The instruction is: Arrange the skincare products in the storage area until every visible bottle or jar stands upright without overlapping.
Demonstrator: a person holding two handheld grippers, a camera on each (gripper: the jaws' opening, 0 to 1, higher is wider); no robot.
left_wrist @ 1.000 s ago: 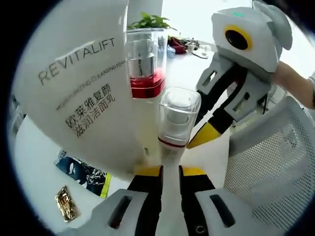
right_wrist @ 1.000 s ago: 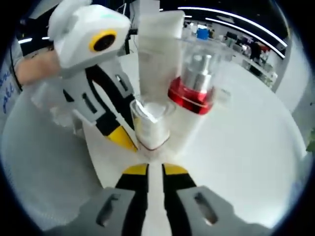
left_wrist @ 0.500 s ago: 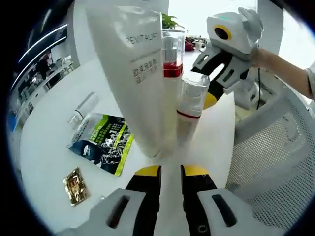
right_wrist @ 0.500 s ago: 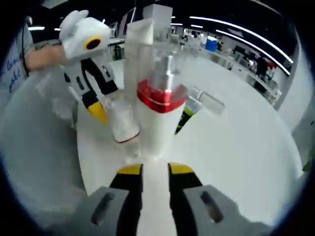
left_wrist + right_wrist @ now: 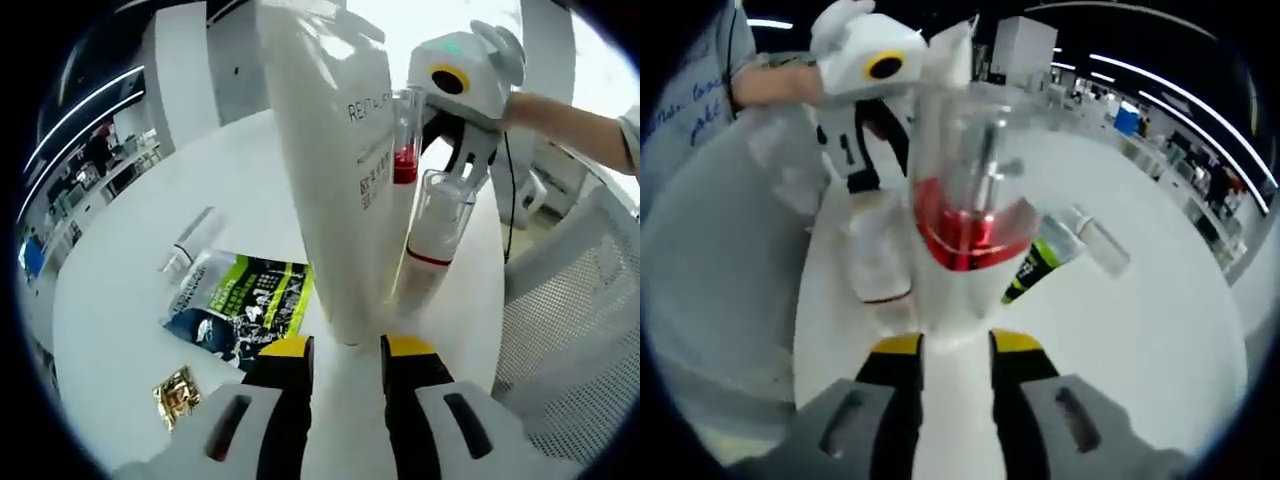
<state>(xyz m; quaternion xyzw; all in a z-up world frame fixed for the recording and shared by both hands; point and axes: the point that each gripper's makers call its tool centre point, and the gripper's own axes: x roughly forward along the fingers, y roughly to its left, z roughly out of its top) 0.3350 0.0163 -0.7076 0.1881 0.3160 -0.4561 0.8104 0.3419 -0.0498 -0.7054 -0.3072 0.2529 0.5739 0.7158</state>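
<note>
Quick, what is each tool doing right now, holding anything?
Left tool: open, holding nothing, in front of the white tube.
Right tool: open, holding nothing, right by the red-collared bottle.

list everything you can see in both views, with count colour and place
cleanser tube: 1, white with grey lettering, upright at centre of the white table
pump bottle: 1, white with red band and clear cap, upright right in front of the right gripper's jaws
small bottle: 1, white with thin red line and clear cap, upright beside the tube
green and black sachet: 1, flat on the table left of the tube
clear vial: 1, lying flat beyond the sachet
gold packet: 1, flat on the near table edge
mesh chair: 1, white, beside the table
left gripper: white, black and yellow, jaws apart
right gripper: same colours, jaws apart
</note>
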